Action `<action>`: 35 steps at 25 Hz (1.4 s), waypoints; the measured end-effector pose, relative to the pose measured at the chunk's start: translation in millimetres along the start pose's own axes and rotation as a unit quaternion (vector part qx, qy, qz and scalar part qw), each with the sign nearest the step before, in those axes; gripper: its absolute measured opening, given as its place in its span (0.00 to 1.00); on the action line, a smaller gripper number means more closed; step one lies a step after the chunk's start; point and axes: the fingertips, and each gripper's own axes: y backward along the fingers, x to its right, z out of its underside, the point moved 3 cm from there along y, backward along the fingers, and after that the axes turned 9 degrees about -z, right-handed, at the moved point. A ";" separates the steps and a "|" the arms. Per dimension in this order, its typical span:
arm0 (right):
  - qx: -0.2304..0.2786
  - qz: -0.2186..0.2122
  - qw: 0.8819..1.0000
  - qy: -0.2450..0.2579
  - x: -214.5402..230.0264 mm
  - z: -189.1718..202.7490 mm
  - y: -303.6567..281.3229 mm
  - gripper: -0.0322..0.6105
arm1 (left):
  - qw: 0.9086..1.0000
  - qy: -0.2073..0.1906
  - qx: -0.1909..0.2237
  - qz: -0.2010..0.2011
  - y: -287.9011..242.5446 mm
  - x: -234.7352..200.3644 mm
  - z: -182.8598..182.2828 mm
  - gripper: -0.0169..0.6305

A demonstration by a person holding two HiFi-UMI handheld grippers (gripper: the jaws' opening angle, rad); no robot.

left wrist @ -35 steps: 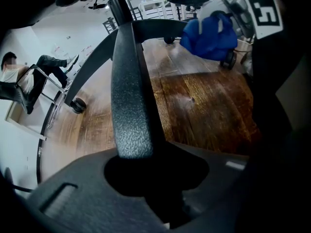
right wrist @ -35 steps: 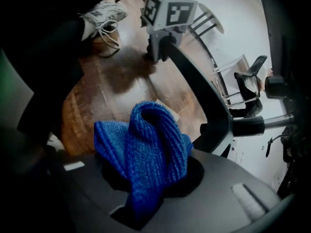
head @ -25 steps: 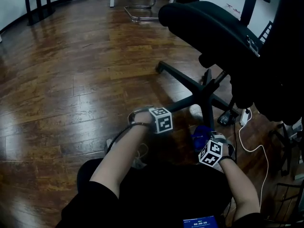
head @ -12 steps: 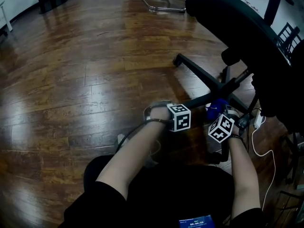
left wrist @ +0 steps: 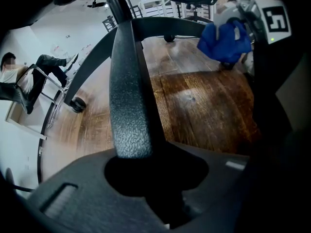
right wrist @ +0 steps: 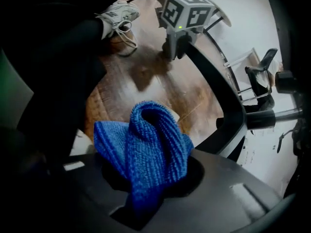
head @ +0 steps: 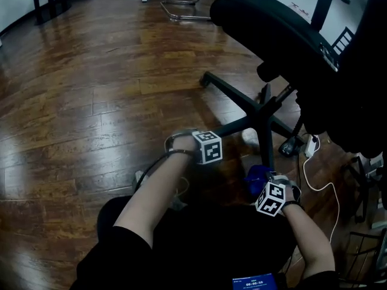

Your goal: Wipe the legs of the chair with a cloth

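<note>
A black office chair (head: pixel 284 29) stands on a star base; the chair legs (head: pixel 233 127) spread over the wood floor. My left gripper (head: pixel 208 144) is shut on one textured leg (left wrist: pixel 127 96), which runs from its jaws up to the hub. My right gripper (head: pixel 266 189) is shut on a bunched blue cloth (head: pixel 256 175) (right wrist: pixel 146 144). In the left gripper view the cloth (left wrist: pixel 224 35) sits at the outer end of a neighbouring leg (left wrist: pixel 165 27). The right gripper view shows the left gripper's marker cube (right wrist: pixel 187 9) on its leg (right wrist: pixel 221 93).
A white power strip (head: pixel 311 146) with a white cable (head: pixel 331 192) lies on the floor right of the base. My white shoe (right wrist: pixel 119 14) is close to the legs. A metal chair frame (head: pixel 187 14) stands far back. A seated person (left wrist: pixel 19 81) is off to the side.
The right gripper with the cloth went forward along the leg toward the hub, then came back toward me. The left gripper kept its hold on its leg.
</note>
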 end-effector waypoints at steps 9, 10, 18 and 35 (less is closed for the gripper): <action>0.026 0.084 0.996 -0.013 50.9 -9.9 -3.0 0.18 | 1.000 0.000 -0.003 0.001 1.2 -0.1 -0.3 0.19; 0.030 0.106 0.994 -0.015 68.5 -14.0 -3.2 0.18 | 1.000 -0.001 -0.003 0.003 1.2 -0.4 -0.6 0.19; 0.055 0.204 0.976 -0.061 171.7 -41.1 3.0 0.18 | 1.000 -0.010 0.003 0.014 2.5 1.4 -5.7 0.19; 0.032 -0.020 0.999 -0.014 -6.4 2.5 3.6 0.18 | 1.000 0.000 0.005 0.003 0.9 1.1 0.2 0.19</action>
